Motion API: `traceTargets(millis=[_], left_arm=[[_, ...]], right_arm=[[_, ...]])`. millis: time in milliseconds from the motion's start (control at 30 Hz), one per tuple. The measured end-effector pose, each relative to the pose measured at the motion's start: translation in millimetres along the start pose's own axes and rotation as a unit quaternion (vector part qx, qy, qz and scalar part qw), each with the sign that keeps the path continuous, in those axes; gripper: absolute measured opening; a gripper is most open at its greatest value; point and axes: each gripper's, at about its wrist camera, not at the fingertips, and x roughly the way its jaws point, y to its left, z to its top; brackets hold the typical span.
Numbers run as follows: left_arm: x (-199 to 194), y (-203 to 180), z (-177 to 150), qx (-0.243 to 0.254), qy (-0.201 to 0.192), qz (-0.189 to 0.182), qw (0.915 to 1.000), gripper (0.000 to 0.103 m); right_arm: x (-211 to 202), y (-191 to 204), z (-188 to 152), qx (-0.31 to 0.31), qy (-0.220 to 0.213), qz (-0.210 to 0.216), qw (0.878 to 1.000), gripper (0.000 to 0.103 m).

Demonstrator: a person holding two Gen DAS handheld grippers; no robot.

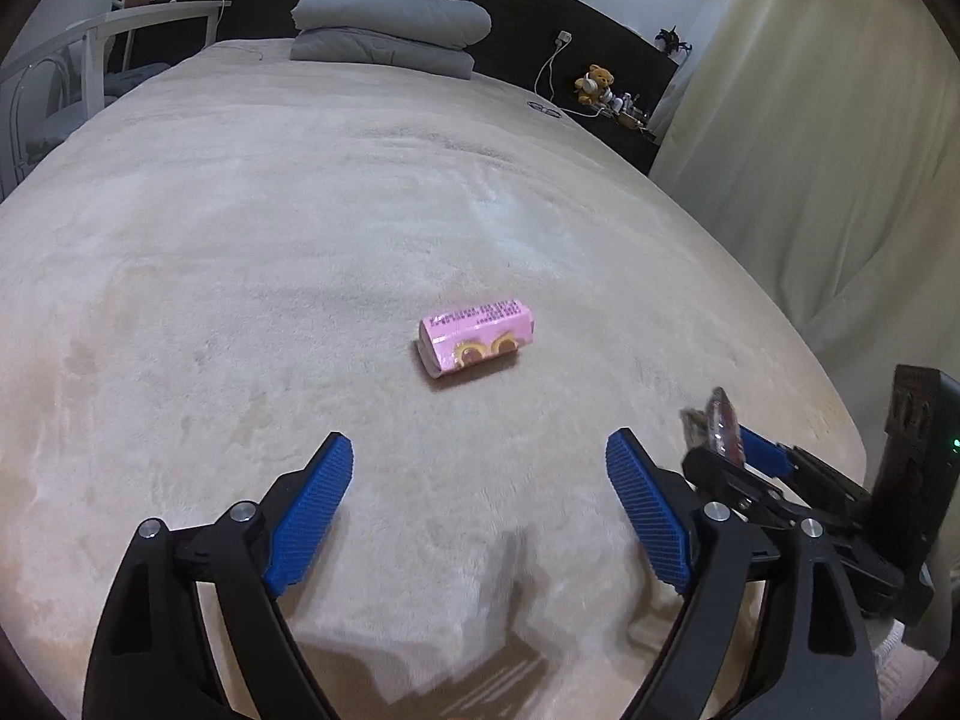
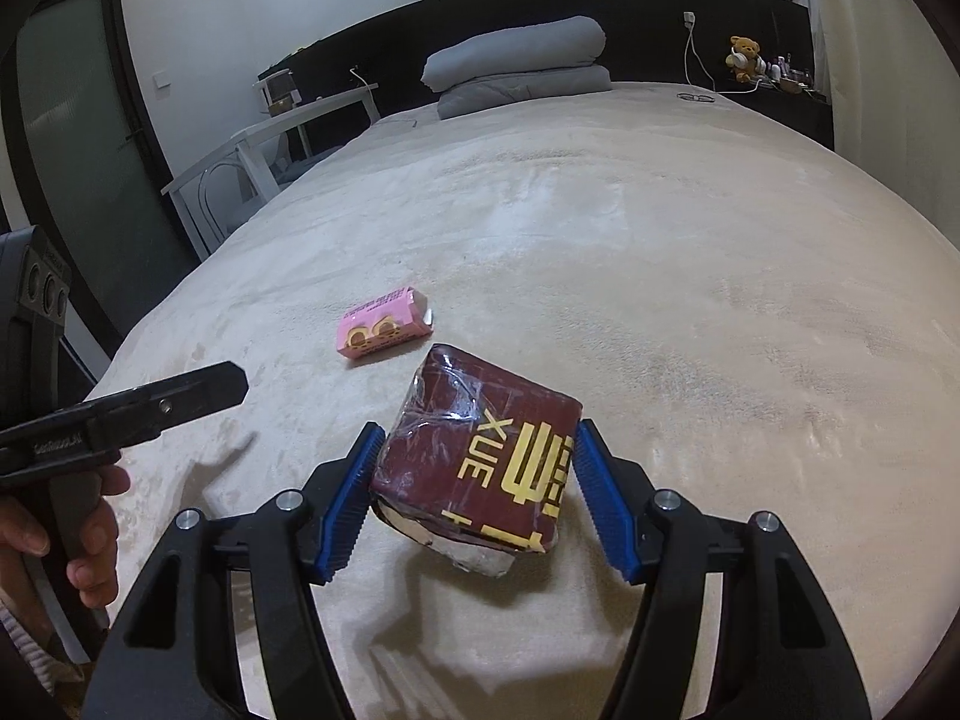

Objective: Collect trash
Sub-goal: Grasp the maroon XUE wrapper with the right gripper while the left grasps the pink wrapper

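Your maroon packet (image 2: 480, 456) is already clamped between the right gripper (image 2: 474, 480) jaws, lifted just above the bed (image 2: 660, 240). The pink carton (image 1: 476, 337) lies loose on the bed ahead of your left gripper (image 1: 480, 492), whose jaws stand wide apart. One piece collected, one left; no bin is visible.

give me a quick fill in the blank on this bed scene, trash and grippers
1. The right gripper is shut on a maroon pack printed with gold letters "____".
2. The carton lying free on the bed is ____ in colour.
3. The left gripper has its jaws ____ and holds nothing.
4. The teddy bear beside the bed wears white ____.

Missing words: XUE; pink; open; headphones
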Motion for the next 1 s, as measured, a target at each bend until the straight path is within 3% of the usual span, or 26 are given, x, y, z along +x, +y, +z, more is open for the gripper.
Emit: traceTargets(millis=[167, 267, 600, 767, 900, 1000], left_arm=[[32, 2, 14, -0.026, 0.01, -0.002, 0.9996, 0.087], [47, 0, 20, -0.025, 0.012, 0.01, 0.9996, 0.097], [89, 0, 41, -0.035, 0.021, 0.016, 0.999, 0.097], [102, -6, 53, -0.034, 0.019, 0.04, 0.9985, 0.096], [115, -6, 53, -0.024, 0.032, 0.072, 0.9966, 0.095], [116, -7, 52, -0.012, 0.031, 0.093, 0.9951, 0.079]], right_arm=[[-8, -12, 1, 0.016, -0.003, 0.001, 1.0, 0.064], [-10, -16, -1, 0.015, 0.0, 0.002, 1.0, 0.064], [-14, -12, -4, 0.009, 0.003, 0.015, 1.0, 0.064], [-10, -10, -4, 0.003, 0.009, 0.016, 1.0, 0.064], [-7, -9, -4, 0.001, 0.013, 0.018, 1.0, 0.064], [-7, -10, -3, 0.0, 0.014, 0.02, 1.0, 0.064]])
